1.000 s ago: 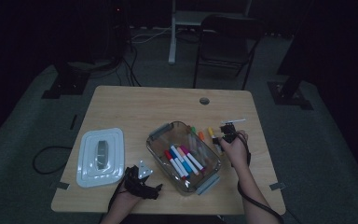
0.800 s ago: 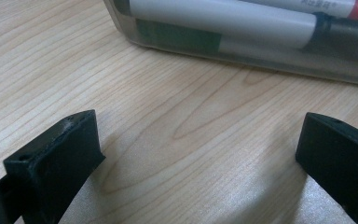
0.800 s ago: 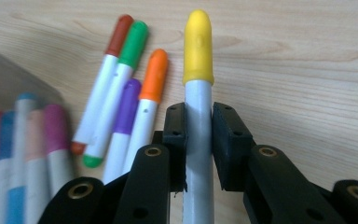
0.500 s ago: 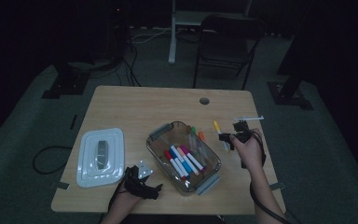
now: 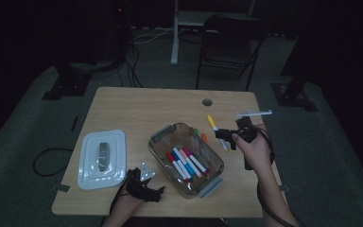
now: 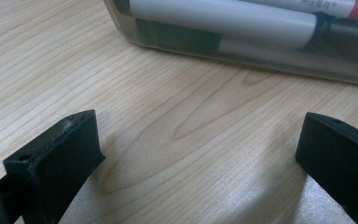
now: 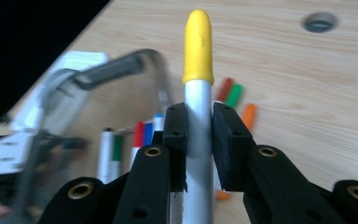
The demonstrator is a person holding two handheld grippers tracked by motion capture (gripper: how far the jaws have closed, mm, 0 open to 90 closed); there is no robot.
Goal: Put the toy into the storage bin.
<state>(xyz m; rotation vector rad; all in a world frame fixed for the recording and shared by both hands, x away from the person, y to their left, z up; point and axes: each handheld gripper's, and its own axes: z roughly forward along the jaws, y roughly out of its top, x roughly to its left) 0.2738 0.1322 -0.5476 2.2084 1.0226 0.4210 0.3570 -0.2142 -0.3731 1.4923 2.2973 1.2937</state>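
Note:
A clear plastic container [image 5: 155, 149] sits at the table's middle and holds several coloured markers [image 5: 185, 163]. Just right of it, my right gripper [image 5: 224, 135] is shut on a yellow-capped marker [image 5: 212, 123]. In the right gripper view the jaws [image 7: 199, 121] clamp its white barrel, and the yellow cap [image 7: 198, 46] sticks out beyond them above the table. My left gripper [image 5: 144, 187] rests open on the wood at the container's near left corner. Its jaws [image 6: 200, 140] stand wide apart with nothing between them, facing the container wall [image 6: 261, 56].
A white lid [image 5: 101, 158] with a grey handle lies at the left. Loose green [image 5: 196, 132] and orange [image 5: 203, 138] markers lie between the container and my right gripper. A cable hole [image 5: 207, 102] is at the back. A chair stands beyond the table.
My right hand has shifted a little to the right, with the yellow marker at its jaws. The left gripper has stayed put.

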